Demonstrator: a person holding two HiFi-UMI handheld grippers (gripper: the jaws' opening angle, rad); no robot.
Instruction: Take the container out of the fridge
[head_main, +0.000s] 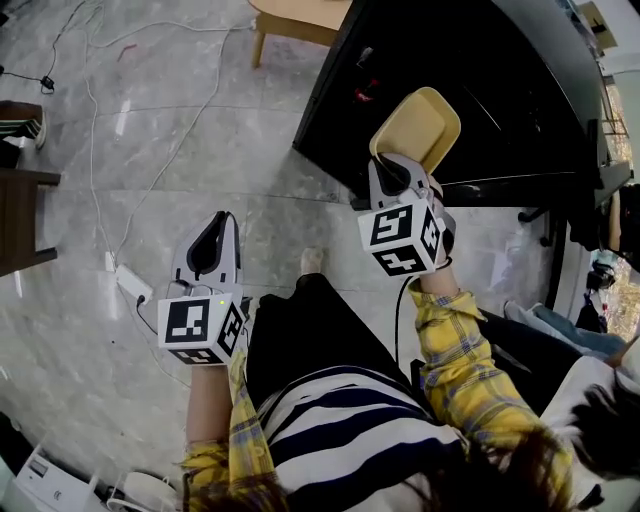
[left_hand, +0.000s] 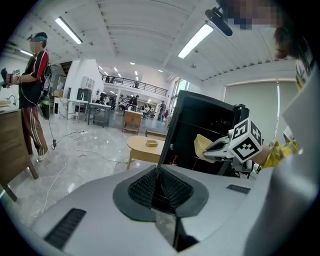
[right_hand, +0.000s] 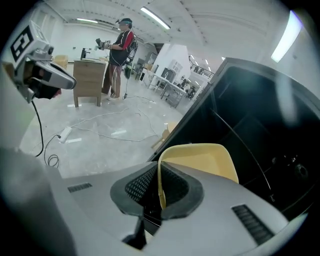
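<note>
Down in the head view, what have you got?

My right gripper (head_main: 398, 165) has its fingers pinched on the rim of the yellow container (head_main: 420, 122), held up in front of the black fridge (head_main: 500, 80). My left gripper (head_main: 212, 232) hangs over the floor (head_main: 120, 150), well apart from it.

And the left gripper view?

Fingers pressed together, nothing between them. That one is idle.

The right gripper view?

One wall of the container stands between the fingers, gripped edge-on, with the dark fridge interior just behind. I judge the lifting-out is almost done.

Next?

Draw it back clear of the fridge, level, keeping a steady pinch. Such a thin rim grip could let it swing. Where to set it down, I can't tell.
</note>
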